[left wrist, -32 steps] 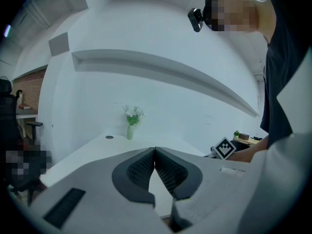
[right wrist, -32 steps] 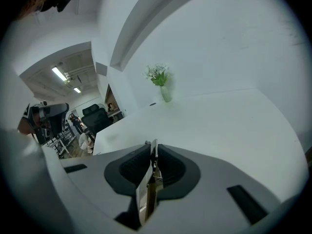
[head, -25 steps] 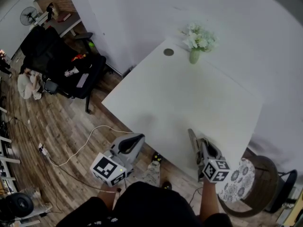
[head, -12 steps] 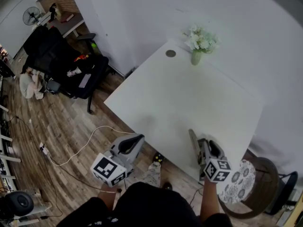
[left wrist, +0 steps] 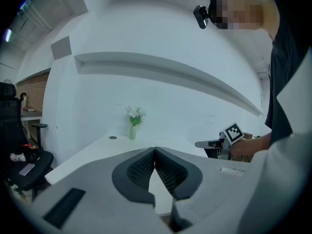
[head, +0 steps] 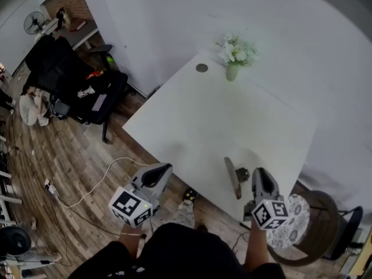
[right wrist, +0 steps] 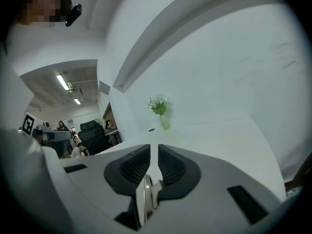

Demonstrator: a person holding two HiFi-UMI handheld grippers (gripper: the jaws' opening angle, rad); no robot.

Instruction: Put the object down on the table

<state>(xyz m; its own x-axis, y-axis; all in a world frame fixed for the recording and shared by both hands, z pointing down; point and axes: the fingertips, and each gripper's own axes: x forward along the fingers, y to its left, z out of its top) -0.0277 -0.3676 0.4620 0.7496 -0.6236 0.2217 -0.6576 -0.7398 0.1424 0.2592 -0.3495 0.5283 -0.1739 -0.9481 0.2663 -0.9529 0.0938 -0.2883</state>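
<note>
A thin flat object point(head: 232, 178), brownish with a metal rim, stands on its edge on the white table point(head: 232, 121) near the front edge. My right gripper point(head: 260, 176) is just to its right, a small gap apart in the head view. Its jaws are closing. In the right gripper view the right gripper point(right wrist: 158, 150) shows a narrow empty slit between its pads. The object's rim point(right wrist: 144, 199) shows edge-on low at the jaws' base, and no pad presses on it. My left gripper point(head: 158, 173) hangs over the floor left of the table, and in its own view the left gripper point(left wrist: 155, 152) is shut on nothing.
A vase of white flowers point(head: 232, 54) and a small round disc point(head: 201, 67) stand at the table's far corner. A patterned round stool point(head: 293, 220) is by my right hand. A black office chair point(head: 81, 80) and a white floor cable point(head: 99, 182) lie to the left.
The right gripper has drawn away to the right of the flat object, which now stands apart from it on the table. The left gripper has barely moved.
</note>
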